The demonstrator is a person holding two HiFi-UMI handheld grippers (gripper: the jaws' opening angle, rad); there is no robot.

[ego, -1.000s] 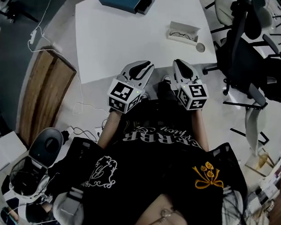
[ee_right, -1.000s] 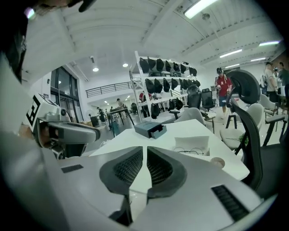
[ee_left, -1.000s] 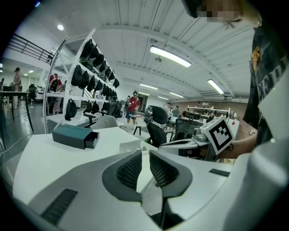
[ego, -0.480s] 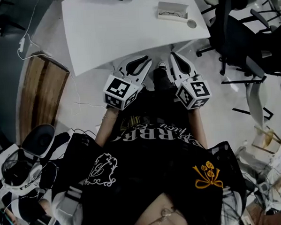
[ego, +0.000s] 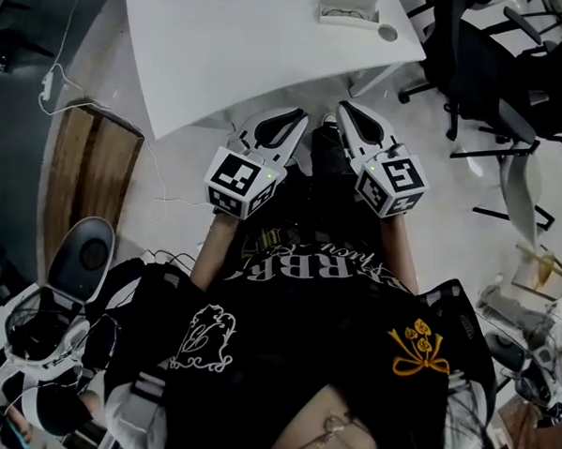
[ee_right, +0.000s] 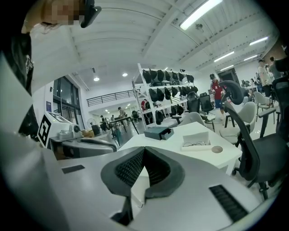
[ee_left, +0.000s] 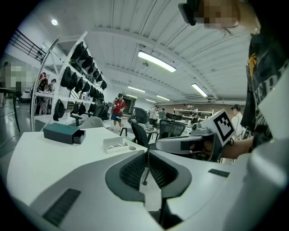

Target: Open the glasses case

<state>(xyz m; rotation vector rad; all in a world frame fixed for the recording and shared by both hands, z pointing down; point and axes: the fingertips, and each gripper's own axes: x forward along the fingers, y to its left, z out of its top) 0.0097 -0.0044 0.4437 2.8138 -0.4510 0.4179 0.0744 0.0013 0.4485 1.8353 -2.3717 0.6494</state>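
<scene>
The head view looks steeply down from above the person, with the white table (ego: 253, 51) across the upper frame. Each gripper view sits low behind its own jaws and faces across that table. All 3 views share the distant glasses case (ego: 349, 7).

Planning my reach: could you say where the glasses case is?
Head view, top right: the glasses case lies by the table's right edge, beside a small round disc.

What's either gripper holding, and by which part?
Nothing. The left gripper and right gripper are both shut and empty; the case lies untouched on the table.
</scene>
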